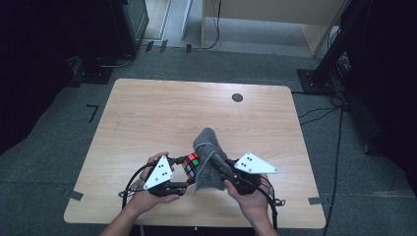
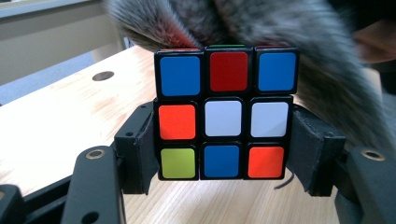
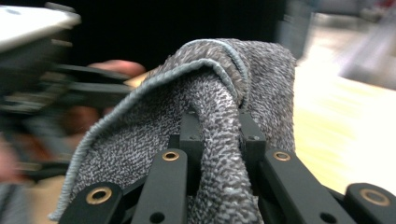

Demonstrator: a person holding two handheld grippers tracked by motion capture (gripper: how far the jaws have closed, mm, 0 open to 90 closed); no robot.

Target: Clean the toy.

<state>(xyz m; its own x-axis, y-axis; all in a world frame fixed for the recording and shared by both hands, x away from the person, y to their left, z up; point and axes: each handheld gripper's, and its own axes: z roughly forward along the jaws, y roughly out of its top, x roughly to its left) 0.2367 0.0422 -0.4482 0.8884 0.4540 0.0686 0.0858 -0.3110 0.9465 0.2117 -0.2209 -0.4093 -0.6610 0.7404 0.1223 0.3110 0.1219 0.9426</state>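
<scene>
Cube [image 2: 226,114] sits clamped between the left gripper's [image 1: 183,173] black jaws at the near edge of the table [image 1: 147,113], its facing side showing blue, red, blue on top, orange, white, white across the middle, then yellow-green, blue, orange. Just to its right, the right gripper [image 3: 222,135] is pinched tight on a fold of the grey cloth [image 3: 219,93], speckled knit with a paler hemmed edge. That cloth drapes over the cube's far side, touching it. Farther off, a dark round hole [image 1: 237,97] marks the tabletop.
</scene>
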